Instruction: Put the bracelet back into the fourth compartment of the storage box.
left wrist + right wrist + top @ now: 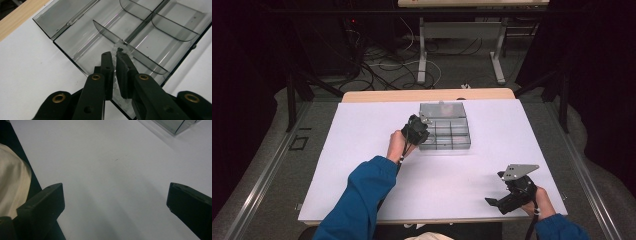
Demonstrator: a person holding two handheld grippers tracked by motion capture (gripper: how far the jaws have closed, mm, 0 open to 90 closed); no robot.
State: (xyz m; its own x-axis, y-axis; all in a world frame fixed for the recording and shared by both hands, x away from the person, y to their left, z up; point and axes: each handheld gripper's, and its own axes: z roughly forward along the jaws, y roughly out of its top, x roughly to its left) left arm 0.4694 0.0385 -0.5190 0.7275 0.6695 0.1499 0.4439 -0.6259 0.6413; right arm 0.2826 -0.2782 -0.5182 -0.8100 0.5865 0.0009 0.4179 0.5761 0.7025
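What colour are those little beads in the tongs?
Translucent white string of beads, clearest in the left gripper view.

White table (362,165), compartment box (445,126) on it

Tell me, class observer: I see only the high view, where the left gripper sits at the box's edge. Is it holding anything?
Observer: Yes. The left gripper is shut on a string of white beads.
Operator: Where do the beads lie?
Observer: They drape over a curved divider in the clear box.
Operator: And the right gripper?
Observer: The right gripper is open over bare white table.
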